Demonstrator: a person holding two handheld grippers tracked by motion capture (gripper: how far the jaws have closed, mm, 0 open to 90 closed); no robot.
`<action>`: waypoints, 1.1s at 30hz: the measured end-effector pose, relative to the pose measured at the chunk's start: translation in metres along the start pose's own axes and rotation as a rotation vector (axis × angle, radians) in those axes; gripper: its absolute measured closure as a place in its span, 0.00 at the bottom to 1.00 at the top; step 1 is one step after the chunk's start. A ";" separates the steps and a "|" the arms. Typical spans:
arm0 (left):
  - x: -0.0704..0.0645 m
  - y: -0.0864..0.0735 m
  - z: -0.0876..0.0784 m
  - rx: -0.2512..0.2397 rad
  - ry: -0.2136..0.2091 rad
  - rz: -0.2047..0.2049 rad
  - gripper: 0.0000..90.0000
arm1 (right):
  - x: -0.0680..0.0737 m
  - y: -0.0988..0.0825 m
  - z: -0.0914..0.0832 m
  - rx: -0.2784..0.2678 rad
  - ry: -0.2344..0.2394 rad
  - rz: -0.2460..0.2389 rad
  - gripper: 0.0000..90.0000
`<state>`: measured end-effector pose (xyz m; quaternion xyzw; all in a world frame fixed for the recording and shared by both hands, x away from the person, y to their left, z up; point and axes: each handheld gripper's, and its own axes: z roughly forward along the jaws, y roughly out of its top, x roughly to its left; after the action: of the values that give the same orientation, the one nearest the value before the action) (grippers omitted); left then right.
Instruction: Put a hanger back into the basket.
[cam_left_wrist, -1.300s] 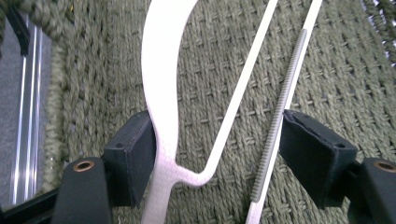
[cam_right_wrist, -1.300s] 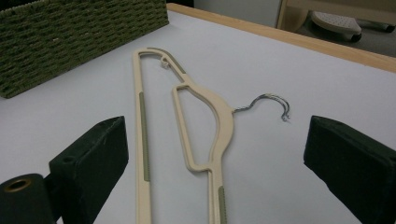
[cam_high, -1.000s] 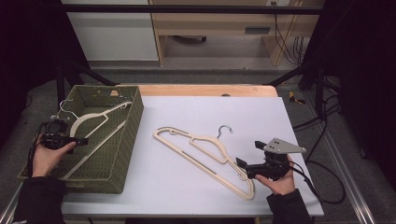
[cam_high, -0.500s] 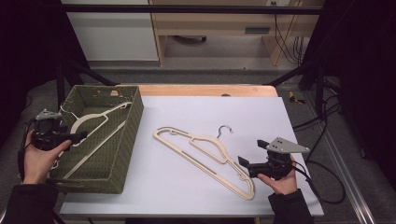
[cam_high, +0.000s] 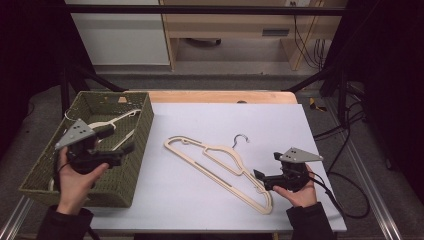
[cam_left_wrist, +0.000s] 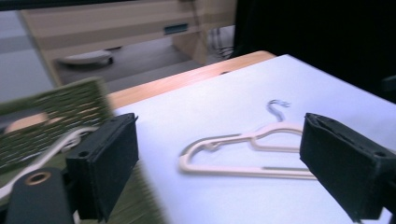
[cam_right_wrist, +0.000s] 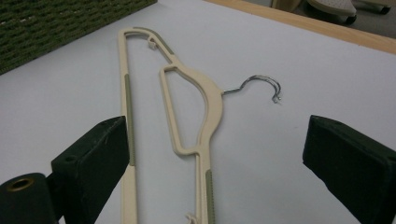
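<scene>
The left gripper (cam_high: 117, 150) is lifting away from the basket (cam_high: 141, 131); against the earlier high views it is sitting higher and nearer the basket's right wall, and its jaws have just been opening, with nothing between them; one hanger (cam_high: 112, 122) is lying inside the basket, leaning toward the far wall, so the drop-off of that hanger is judged complete. In the left gripper view the jaws are standing wide and empty, aiming across the bench (cam_high: 210, 125) at the remaining hanger (cam_left_wrist: 247, 149); this suggests the left hand (cam_high: 75, 175) is turning toward the next item. That hanger (cam_high: 222, 170) is lying flat on the bench, diagonal, hook (cam_high: 240, 140) pointing to the far side, well apart from the basket; the pale frame looks doubled, so two stacked pieces cannot be ruled out. The right gripper (cam_high: 260, 176) is resting low at the near right of the bench, in the same place as in the earlier views, jaws open and empty, just beside the hanger's near end; in the right gripper view the hanger (cam_right_wrist: 196, 107) is running up between the two jaws without contact; the right hand (cam_high: 300, 192) is holding the body level, pointed left along the bench.
</scene>
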<state>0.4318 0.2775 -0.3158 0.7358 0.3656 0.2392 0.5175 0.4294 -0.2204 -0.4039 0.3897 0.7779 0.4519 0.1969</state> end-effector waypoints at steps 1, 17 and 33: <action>-0.006 -0.001 0.005 -0.007 -0.022 -0.003 0.12 | -0.001 -0.001 0.001 0.007 -0.001 -0.006 0.09; -0.073 -0.026 0.075 0.085 -0.168 0.078 0.12 | -0.012 -0.023 0.028 0.136 0.002 0.029 0.16; -0.077 -0.043 0.096 0.169 -0.161 0.087 0.12 | -0.013 -0.036 0.059 0.272 0.015 -0.019 0.54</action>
<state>0.4420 0.1691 -0.3877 0.8087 0.3094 0.1701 0.4705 0.4606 -0.2082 -0.4659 0.4023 0.8371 0.3431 0.1407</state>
